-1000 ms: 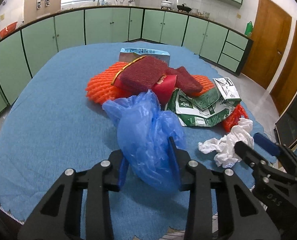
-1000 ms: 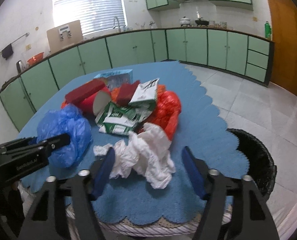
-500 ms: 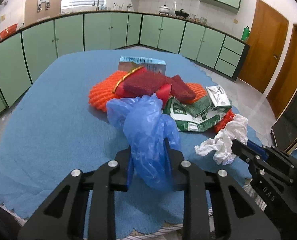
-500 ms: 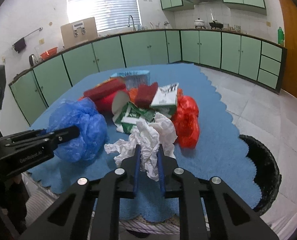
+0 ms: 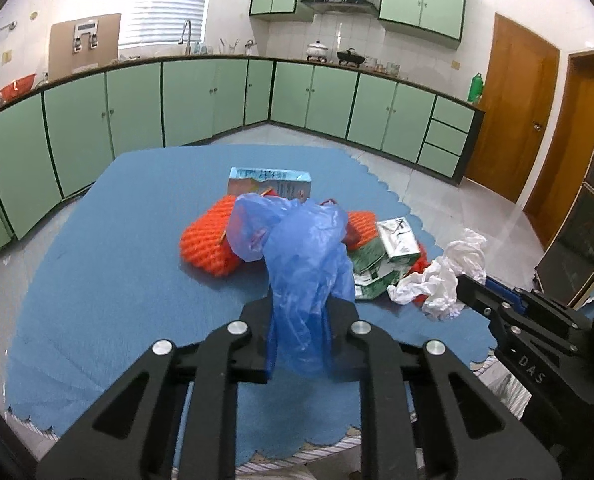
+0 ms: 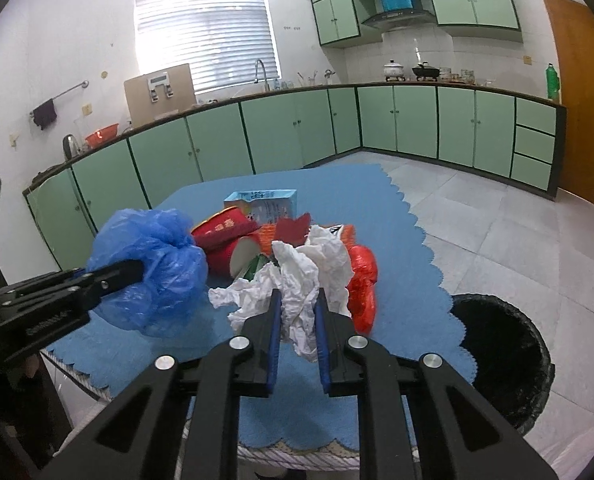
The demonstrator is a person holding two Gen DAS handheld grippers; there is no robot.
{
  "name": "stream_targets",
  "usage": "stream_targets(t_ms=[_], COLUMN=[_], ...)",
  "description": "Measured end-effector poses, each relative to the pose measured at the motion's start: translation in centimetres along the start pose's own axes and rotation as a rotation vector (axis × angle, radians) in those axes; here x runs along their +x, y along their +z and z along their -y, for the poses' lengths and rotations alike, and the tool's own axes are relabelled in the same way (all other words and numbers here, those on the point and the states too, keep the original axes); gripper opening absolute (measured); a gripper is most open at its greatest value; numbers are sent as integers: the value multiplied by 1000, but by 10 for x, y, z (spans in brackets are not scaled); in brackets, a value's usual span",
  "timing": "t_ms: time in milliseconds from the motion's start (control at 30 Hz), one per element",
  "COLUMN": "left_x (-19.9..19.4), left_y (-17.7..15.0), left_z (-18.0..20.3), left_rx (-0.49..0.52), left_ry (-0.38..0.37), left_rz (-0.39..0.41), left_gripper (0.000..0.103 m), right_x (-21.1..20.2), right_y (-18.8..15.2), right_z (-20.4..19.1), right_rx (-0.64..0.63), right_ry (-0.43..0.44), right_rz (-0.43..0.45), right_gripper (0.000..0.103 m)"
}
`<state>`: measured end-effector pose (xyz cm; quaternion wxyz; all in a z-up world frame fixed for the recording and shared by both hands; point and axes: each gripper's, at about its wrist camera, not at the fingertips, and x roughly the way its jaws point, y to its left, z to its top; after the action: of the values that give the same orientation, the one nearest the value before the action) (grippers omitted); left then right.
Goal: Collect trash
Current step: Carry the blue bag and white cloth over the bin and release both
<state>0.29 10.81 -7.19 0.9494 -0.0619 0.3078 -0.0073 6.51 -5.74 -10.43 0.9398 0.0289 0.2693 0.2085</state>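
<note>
Both grippers are loaded at once here. The left gripper [image 5: 300, 334] has its jaws clamped on the blue plastic bag [image 5: 305, 256], having just been closing on it, and the bag bunches up between the pads and billows above them, hanging clear over the blue cloth of the table [image 5: 109, 280]. Over on the other side, the right gripper [image 6: 297, 320] has its jaws pinched together on the crumpled white paper [image 6: 305, 276], a wad that spills out to both sides of the pads and sits lifted above the cloth. From the right wrist view the left gripper [image 6: 125, 276] comes in from the left edge with the blue bag [image 6: 157, 264] puffed around its tip. Behind both loads the rest of the trash stays heaped on the table: an orange foam net [image 5: 209, 244], a light blue carton [image 5: 271, 180] at the far side, a green and white carton [image 5: 381, 260], a red box [image 6: 221, 232] and a red plastic bag [image 6: 363, 280]. Down on the tiled floor, just beside the table's right edge, stands a black bin [image 6: 505, 356], its mouth open.
</note>
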Motion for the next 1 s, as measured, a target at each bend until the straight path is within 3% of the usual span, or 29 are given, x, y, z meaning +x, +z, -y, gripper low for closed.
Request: stream_targets(t_ms=[633,1000], left_x=[15,53], left_y=[26,55], left_z=[62,134], left_rx=[100,170], left_ry=[-157,-303], left_rz=[46,69], left_gripper=[13,13], right_x=[-31,-50], right_y=[23,43], right_z=[73,134], right_rx=[78,130], right_ry=[-168,-292], right_rz=[85,130], right_gripper=[16,16])
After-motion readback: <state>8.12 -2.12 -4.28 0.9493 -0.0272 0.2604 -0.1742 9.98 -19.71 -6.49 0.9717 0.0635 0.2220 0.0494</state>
